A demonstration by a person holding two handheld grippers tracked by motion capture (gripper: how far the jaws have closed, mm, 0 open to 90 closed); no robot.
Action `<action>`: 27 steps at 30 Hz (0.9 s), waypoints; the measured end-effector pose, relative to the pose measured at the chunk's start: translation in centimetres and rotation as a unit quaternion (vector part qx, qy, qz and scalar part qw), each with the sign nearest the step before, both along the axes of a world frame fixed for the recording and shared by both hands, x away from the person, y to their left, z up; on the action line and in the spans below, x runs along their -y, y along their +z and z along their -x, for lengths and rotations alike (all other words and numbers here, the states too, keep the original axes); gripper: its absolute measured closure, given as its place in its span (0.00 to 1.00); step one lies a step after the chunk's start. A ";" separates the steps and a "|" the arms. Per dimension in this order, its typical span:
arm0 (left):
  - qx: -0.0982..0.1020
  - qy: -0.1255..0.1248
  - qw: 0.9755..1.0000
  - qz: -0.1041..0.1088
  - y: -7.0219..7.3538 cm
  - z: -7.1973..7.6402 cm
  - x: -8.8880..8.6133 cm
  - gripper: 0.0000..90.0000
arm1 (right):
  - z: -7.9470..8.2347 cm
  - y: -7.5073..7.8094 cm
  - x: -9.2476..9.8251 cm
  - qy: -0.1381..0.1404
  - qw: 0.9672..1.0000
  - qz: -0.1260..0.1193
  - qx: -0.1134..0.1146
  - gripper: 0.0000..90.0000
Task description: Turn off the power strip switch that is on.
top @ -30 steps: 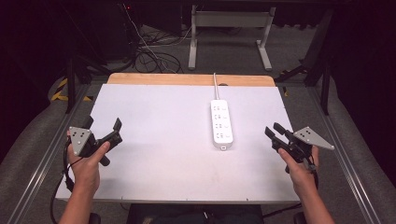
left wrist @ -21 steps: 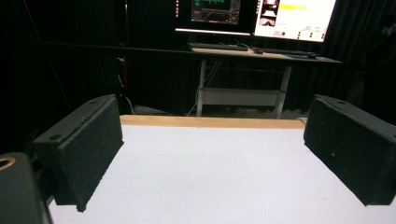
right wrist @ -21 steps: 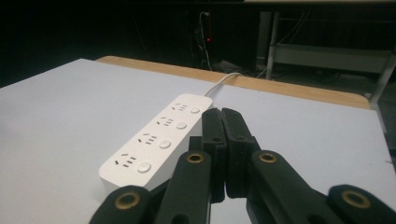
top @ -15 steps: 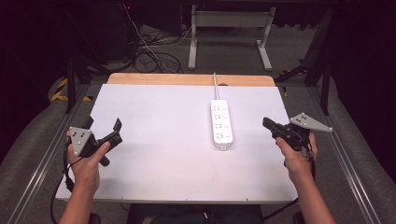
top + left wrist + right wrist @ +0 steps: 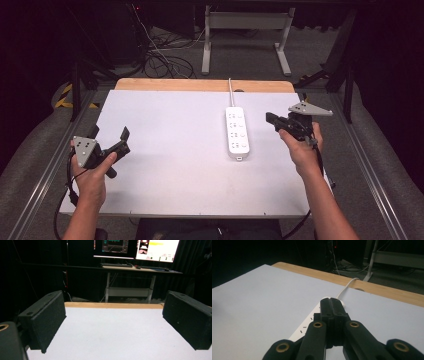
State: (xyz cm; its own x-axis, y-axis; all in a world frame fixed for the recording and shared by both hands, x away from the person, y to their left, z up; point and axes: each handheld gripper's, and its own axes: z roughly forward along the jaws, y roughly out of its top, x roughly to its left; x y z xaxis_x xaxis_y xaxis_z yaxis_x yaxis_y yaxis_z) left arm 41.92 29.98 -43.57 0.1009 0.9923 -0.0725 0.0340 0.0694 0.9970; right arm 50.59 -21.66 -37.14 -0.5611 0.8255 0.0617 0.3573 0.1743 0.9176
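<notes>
Lying just left of the closed, empty right claw point(image 5: 270, 119), power strip point(image 5: 237, 132), left claw point(image 5: 109, 135) wide open.

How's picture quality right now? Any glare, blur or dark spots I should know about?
High view: the white table is evenly lit with no glare, the room behind it dark. Left gripper view: the monitors are overexposed, and the near jaws are soft. Right gripper view: the shut jaws are blurred up close; the power strip stays readable.

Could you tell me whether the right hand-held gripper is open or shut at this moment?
Shut. In the right gripper view the right hand-held gripper has its two black jaws pressed together with nothing between them, pointing toward the white power strip.
</notes>
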 end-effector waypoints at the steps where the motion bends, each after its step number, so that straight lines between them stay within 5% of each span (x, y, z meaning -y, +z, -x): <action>1: 0.000 -0.001 1.000 -0.002 0.0 0.0 0.0 0.06 | -0.4 0.0 -0.2 0.001 1.000 0.002 -0.003 1.00; 17: -0.001 -0.003 1.000 -0.008 0.0 0.1 0.0 0.06 | -6.1 -1.2 -4.7 0.028 0.998 0.044 -0.045 1.00; 27: -0.002 -0.002 1.000 -0.009 -0.1 0.0 0.1 0.06 | -8.2 -1.9 -5.3 0.024 0.997 0.050 -0.060 1.00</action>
State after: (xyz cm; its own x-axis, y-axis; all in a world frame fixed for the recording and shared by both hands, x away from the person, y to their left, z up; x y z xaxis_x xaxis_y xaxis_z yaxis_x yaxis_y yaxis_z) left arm 41.87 29.91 -43.65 0.1056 0.9929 -0.0552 0.0374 0.0515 0.9980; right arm 58.79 -16.39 -39.09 -0.5939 0.8030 0.0506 0.4529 0.2817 0.8459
